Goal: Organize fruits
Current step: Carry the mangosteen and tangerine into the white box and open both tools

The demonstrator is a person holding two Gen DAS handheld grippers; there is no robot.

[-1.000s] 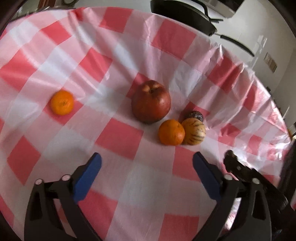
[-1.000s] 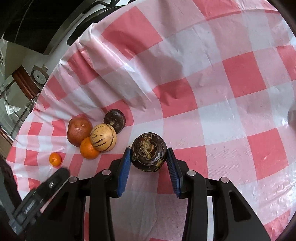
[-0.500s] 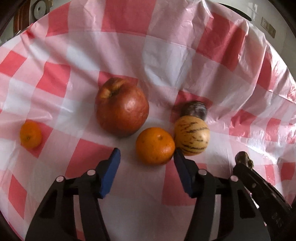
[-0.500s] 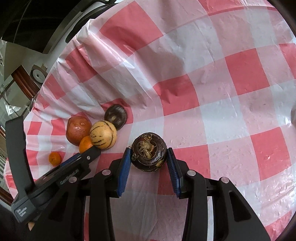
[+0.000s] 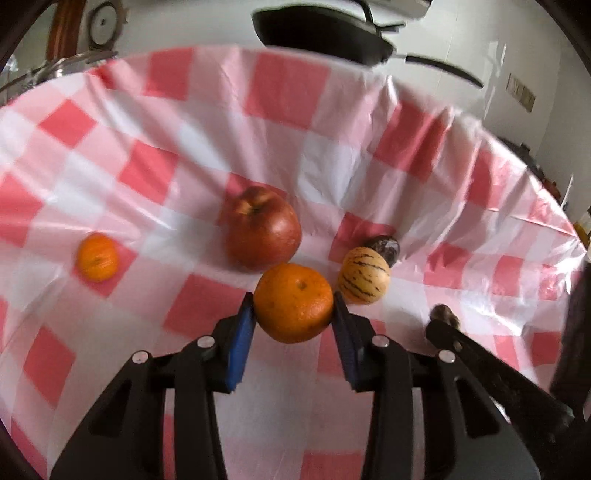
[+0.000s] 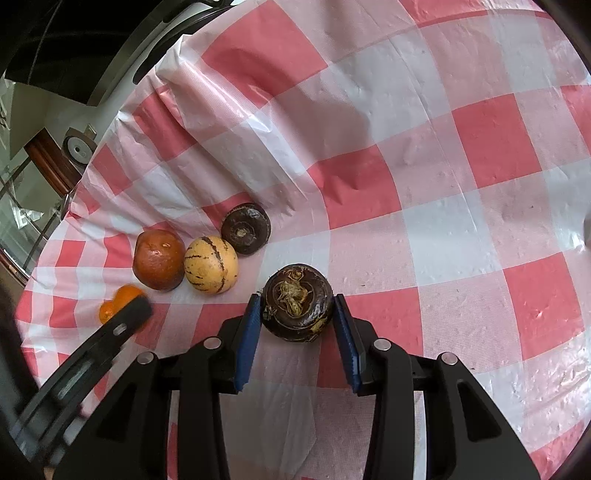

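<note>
My left gripper (image 5: 293, 310) is shut on an orange tangerine (image 5: 293, 308) and holds it just in front of the red apple (image 5: 262, 232). A yellow striped fruit (image 5: 365, 275) and a dark round fruit (image 5: 384, 248) lie to its right. A second tangerine (image 5: 97, 257) lies alone at the left. My right gripper (image 6: 297, 312) is shut on a dark brown round fruit (image 6: 297, 301) over the checked cloth (image 6: 424, 166). In the right wrist view the apple (image 6: 159, 258), striped fruit (image 6: 210, 264) and another dark fruit (image 6: 246, 228) sit in a row at the left.
A black pan (image 5: 325, 33) stands beyond the table's far edge. The cloth (image 5: 184, 110) hangs creased over the far and right edges. The left gripper's arm (image 6: 85, 365) crosses the lower left of the right wrist view.
My left gripper has moved in and shut on the tangerine, and has lifted it a little. My right gripper has held still with the dark fruit.
</note>
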